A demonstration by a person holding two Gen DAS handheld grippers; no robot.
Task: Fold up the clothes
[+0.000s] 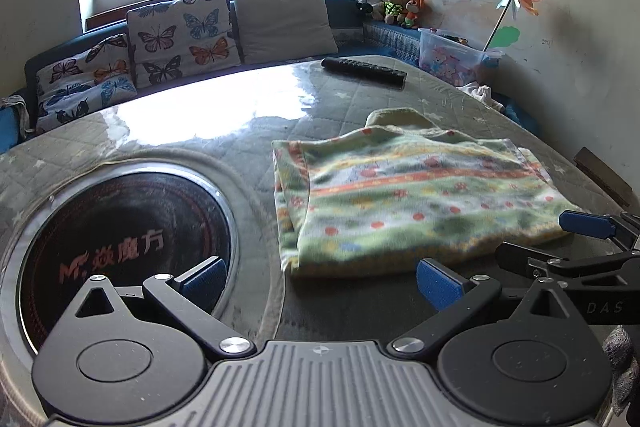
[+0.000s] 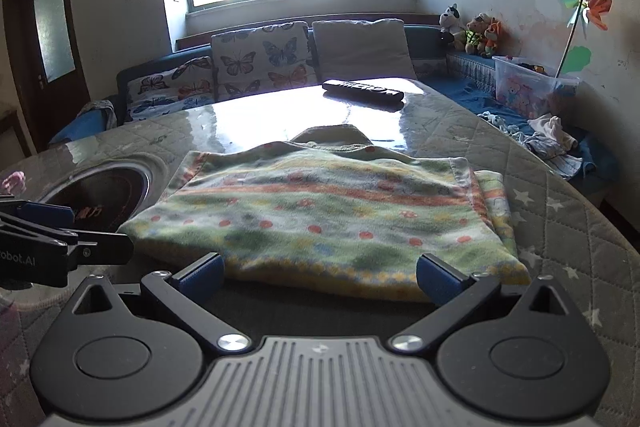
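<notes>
Just beyond both tongs: folded garment (flat on table); left tongs, right tongs spread, empty.

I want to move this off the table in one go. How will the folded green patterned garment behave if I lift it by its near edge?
The garment looks like soft fleece lying in loose layers, so it would probably droop and unfold. It seems light for its size. On the glossy table a push would likely slide it, perhaps bunching the layers.

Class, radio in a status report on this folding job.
Left gripper and right gripper open, empty. Patterned garment folded on table. Remote beyond, clear.
</notes>
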